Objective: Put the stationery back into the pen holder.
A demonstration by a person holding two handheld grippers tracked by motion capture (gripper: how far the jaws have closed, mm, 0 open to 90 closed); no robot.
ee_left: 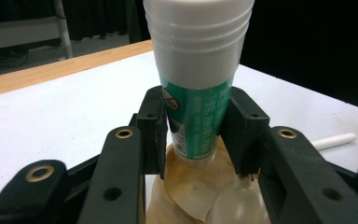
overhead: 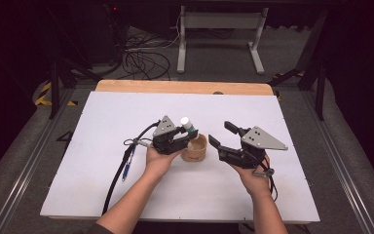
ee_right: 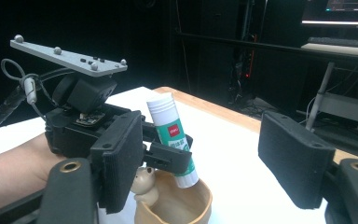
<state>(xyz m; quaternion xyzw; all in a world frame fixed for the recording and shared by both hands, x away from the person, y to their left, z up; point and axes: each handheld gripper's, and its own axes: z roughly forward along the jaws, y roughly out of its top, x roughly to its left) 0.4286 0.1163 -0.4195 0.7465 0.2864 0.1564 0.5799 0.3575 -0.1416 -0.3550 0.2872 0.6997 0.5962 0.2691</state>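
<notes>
Figurine [ee_right: 144, 183] in bowl [ee_right: 186, 210], hidden from high view.

Smooth glossy plastic on the glue stick [ee_left: 196, 88], white ribbed cap, green printed label. Light wood with a soft sheen on the bowl [overhead: 195, 149]. Matt black plastic on the left gripper [overhead: 189, 132]. Matt white table [overhead: 102, 122], bare wood at its far edge.

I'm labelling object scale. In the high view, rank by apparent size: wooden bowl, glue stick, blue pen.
1. wooden bowl
2. blue pen, long but thin
3. glue stick, partly hidden by the left gripper, so unsure against the pen
</notes>
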